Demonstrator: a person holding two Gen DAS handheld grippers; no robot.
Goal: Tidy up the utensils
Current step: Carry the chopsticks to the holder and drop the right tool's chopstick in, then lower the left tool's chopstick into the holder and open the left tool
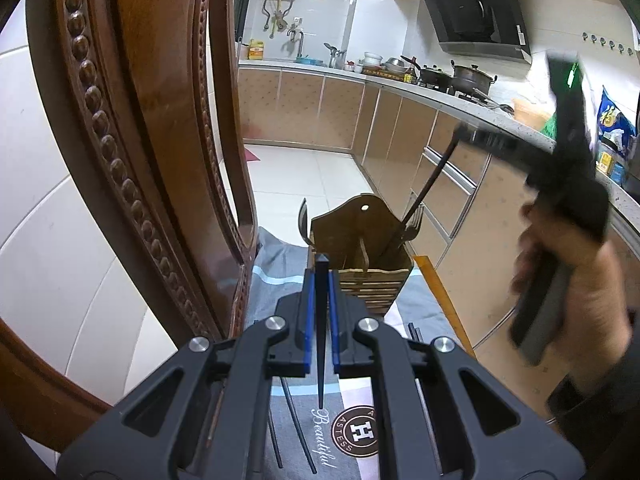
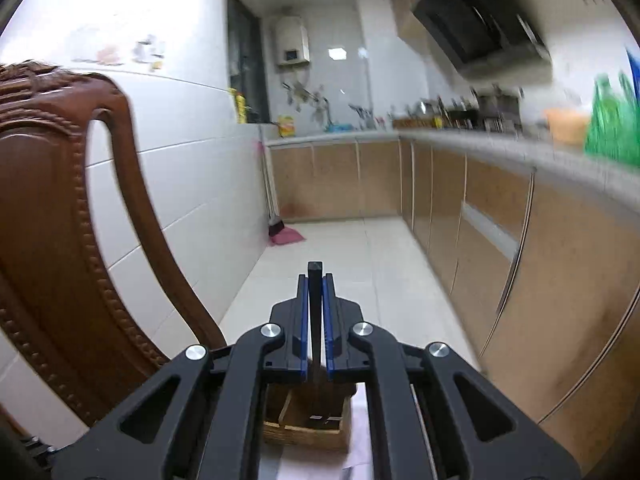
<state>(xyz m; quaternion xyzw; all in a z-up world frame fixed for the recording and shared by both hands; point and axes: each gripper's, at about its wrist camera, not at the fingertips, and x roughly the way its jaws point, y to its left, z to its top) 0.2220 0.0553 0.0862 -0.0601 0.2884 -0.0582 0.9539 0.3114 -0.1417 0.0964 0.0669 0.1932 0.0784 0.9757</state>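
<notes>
The cloth [image 1: 288,276] reads "Beautiful" beside a round "H" emblem [image 1: 359,431]. Left gripper [image 1: 321,276] fingers clamp a black chopstick [image 1: 321,332]. Right gripper [image 2: 316,292] fingers clamp another chopstick [image 2: 315,312] above the wooden holder [image 2: 308,428]

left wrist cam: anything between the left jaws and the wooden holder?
Only a short stretch of the patterned cloth, as the left wrist view shows. The left gripper, shut on a black chopstick, sits just short of the wooden utensil holder.
</notes>
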